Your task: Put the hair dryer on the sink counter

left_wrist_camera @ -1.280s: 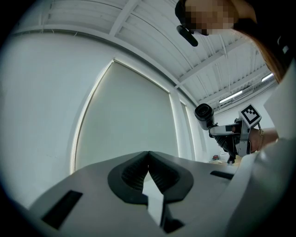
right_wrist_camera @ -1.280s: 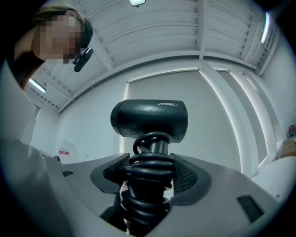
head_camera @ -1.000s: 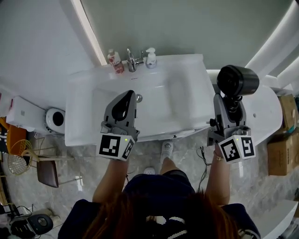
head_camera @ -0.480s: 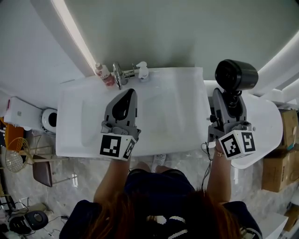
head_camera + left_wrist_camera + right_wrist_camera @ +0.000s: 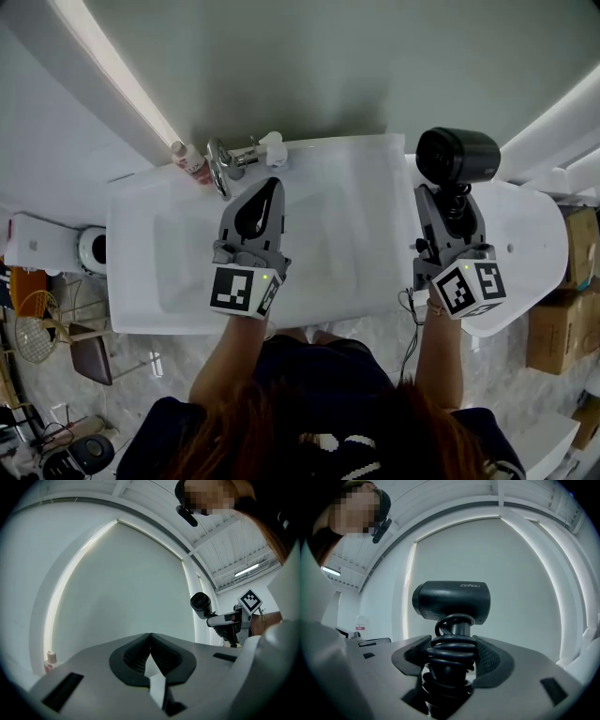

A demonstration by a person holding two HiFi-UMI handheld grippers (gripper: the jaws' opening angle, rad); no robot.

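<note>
Black hair dryer (image 5: 457,157) clamped in right tongs (image 5: 449,195) at sink (image 5: 386,234) edge | left tongs (image 5: 272,185) together

You have one dryer (image 5: 457,155), two grippers, the left gripper (image 5: 272,184) and the right gripper (image 5: 451,199), one sink (image 5: 352,239), one faucet (image 5: 223,161) and two bottles, a pink bottle (image 5: 187,157) and a white bottle (image 5: 273,147).

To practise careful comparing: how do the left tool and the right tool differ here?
The left tool is shut and empty; the right tool grips the hair dryer by its cord-wrapped handle. The left tool is above the sink basin, the right tool beside it, over the counter. Both carry a marker cube.
</note>
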